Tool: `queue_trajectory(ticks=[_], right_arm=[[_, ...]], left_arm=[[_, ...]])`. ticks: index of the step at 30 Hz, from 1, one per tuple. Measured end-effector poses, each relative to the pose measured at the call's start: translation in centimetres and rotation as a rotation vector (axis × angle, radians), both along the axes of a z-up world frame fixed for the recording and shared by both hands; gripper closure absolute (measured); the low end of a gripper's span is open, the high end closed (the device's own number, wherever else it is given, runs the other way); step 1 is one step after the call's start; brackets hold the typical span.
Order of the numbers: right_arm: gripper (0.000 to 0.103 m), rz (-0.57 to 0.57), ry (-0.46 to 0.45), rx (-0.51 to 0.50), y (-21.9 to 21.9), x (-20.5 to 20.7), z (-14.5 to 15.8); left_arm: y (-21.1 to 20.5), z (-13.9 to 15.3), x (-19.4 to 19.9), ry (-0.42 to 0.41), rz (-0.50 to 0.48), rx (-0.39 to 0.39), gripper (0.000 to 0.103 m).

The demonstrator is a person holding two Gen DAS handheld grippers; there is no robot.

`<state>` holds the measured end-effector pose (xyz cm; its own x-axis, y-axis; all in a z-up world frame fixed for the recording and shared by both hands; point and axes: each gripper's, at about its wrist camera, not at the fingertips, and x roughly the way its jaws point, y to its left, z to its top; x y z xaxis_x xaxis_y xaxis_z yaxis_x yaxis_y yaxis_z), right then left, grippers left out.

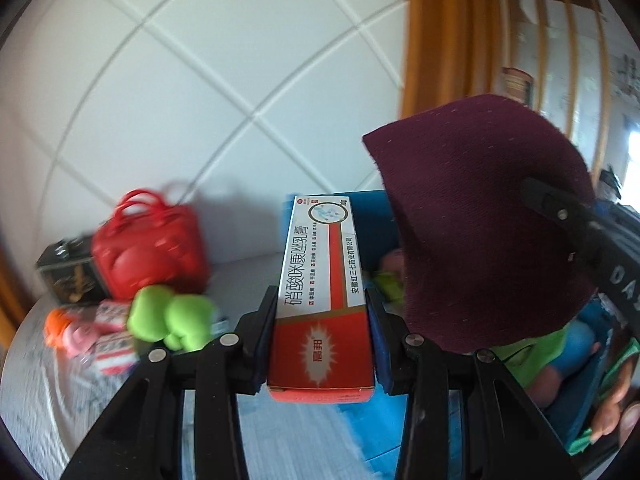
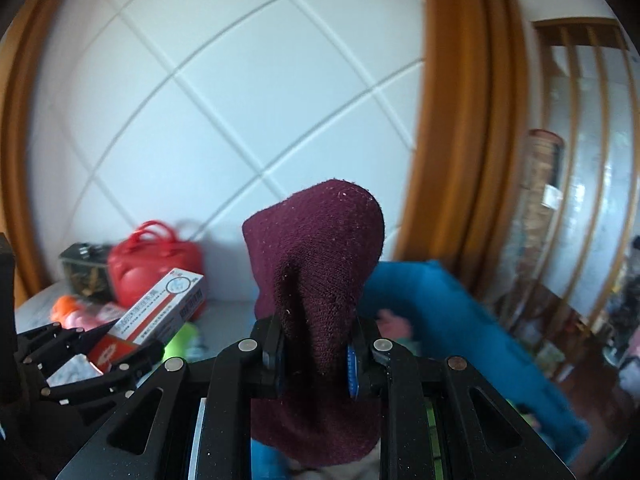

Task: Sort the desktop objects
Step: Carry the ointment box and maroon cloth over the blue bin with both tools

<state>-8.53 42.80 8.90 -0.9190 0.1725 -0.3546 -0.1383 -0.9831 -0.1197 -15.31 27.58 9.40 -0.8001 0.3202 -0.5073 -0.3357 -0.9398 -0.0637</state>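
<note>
My left gripper (image 1: 322, 320) is shut on a red and white ointment box (image 1: 320, 280) and holds it in the air, near the blue bin (image 1: 376, 208). The same box (image 2: 160, 304) shows in the right wrist view, held by the left gripper (image 2: 124, 344). My right gripper (image 2: 316, 344) is shut on a dark maroon sock (image 2: 320, 272), which hangs over the jaws. In the left wrist view the sock (image 1: 480, 224) hangs above the bin, with the right gripper's fingers (image 1: 568, 216) on it.
A red handbag (image 1: 148, 244), a dark box (image 1: 68, 276), a green plush toy (image 1: 172, 316), an orange-capped bottle (image 1: 60, 324) and striped packets (image 1: 112, 344) lie on the table at left. The blue bin (image 2: 460, 320) holds green and pink items. A tiled wall stands behind.
</note>
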Motion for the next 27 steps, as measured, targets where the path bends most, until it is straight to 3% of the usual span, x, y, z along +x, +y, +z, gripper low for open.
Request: queue_trajectory(ticks=[5, 12, 18, 27], right_arm=[[0.081, -0.069, -0.039, -0.034, 6.2, -1.7, -0.8], [0.081, -0.127, -0.127, -0.068, 12.1, -3.7, -3.4], [0.081, -0.149, -0.185, -0.059, 13.6, -4.9, -4.9], [0.080, -0.171, -0.201, -0.012, 13.7, -5.3, -5.3]], left_arm=[[7.8, 0.3, -2.0, -0.023, -0.066, -0.061, 0.063], [13.5, -0.9, -3.9, -0.095, -0.099, -0.150, 0.063], [15.0, -1.9, -5.0, -0.144, -0.094, -0.182, 0.063], [15.5, -2.3, -5.0, -0.164, -0.094, -0.190, 0.063]])
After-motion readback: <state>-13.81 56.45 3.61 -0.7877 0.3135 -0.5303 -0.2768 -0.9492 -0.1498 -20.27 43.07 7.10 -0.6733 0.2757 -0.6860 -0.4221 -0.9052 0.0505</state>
